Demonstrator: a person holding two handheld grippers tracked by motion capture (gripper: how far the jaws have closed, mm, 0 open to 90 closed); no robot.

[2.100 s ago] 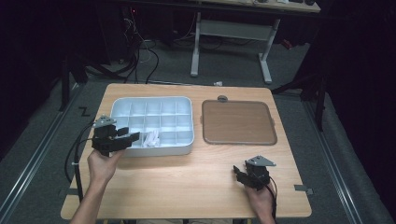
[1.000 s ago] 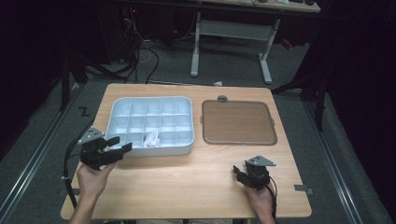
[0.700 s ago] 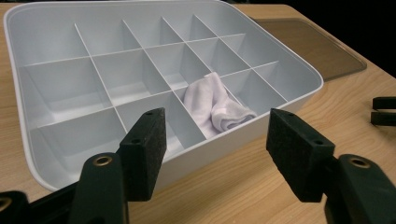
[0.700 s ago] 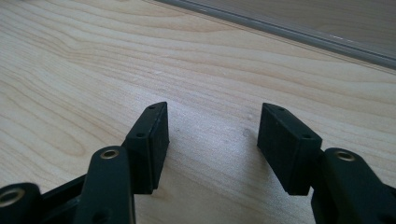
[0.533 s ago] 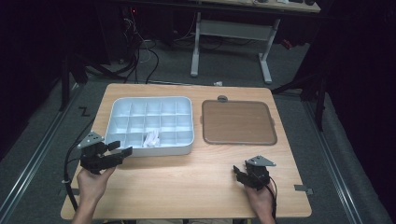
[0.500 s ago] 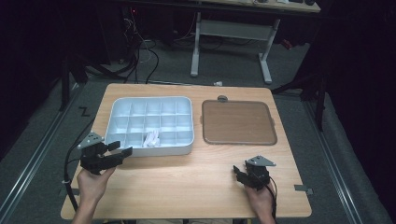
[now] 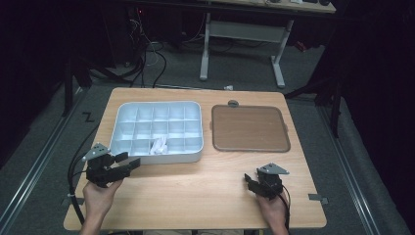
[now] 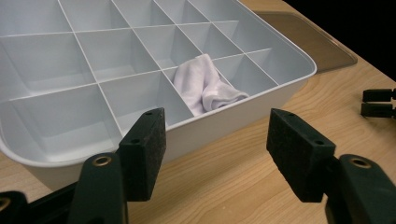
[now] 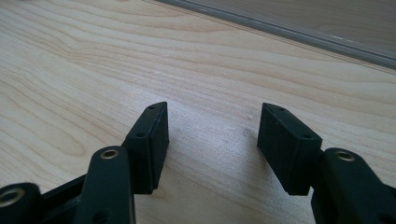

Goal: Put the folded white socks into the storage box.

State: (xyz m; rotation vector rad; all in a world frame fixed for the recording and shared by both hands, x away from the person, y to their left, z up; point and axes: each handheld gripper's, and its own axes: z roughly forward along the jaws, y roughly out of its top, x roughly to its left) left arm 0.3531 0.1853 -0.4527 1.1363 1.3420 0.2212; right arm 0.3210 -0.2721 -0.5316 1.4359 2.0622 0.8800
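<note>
high view: one wooden table (image 7: pixel 195 186); one white compartment tray (image 7: pixel 156 130) on its left half, one brown flat tray (image 7: pixel 249 128) on its right half, the two just beside each other, not touching; tray grid counts 5 across by 3 deep, 15 cells; one white cloth (image 7: pixel 159 145) bunched in the near row, middle cell
high view, grippers: two; left gripper (image 7: pixel 128 164) held just off the tray's near left corner, jaws apart, nothing between them; right gripper (image 7: pixel 248 181) near the table's front right edge, well apart from both trays; its jaw gap too small to read from here; one hand on each

left gripper view: left gripper (image 8: pixel 215 154) jaws stand wide, bare table between the pads; tray wall (image 8: pixel 233 116) just past the tips, not touched; cloth (image 8: pixel 205 86) folded and crumpled, lying in its cell against a divider, apart from the pads; this view gives the cloth's folds and the cell walls, which the high view blurs; brown tray's corner (image 8: pixel 317 42) beyond; tips of the other gripper (image 8: pixel 378 102) at the right edge

right gripper view: right gripper (image 9: pixel 212 140) jaws wide, holding nothing, wood grain between the pads; edge of the brown tray (image 9: pixel 289 28) across the top; settles the jaw gap that the high view leaves unclear
</note>
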